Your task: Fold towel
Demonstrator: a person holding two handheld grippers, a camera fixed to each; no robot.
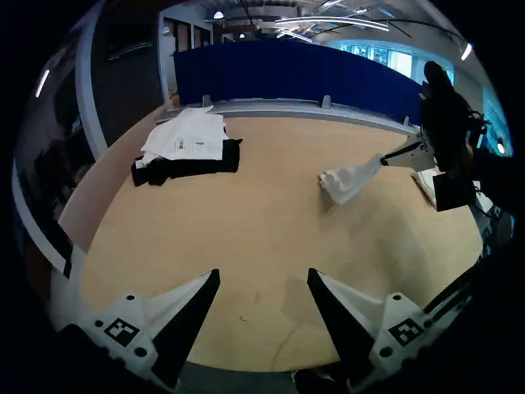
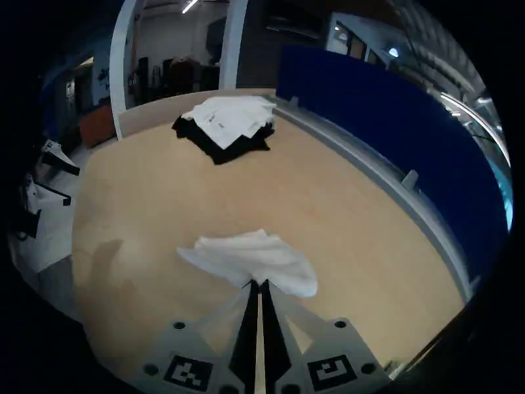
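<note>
Both views look across the table [image 1: 262, 217], sharing the towel [image 2: 262, 259], the right gripper view nearer.

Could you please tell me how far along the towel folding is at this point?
Done: no fold visible; the crumpled white cloth towel lies bunched on the light wooden table. In hand: the right gripper has its jaws shut on the towel's edge; the left gripper hovers open. Left: spreading and folding.

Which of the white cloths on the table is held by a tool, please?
The loose white towel, pinched by the right tool; the other white cloth lies atop black fabric, untouched.
</note>
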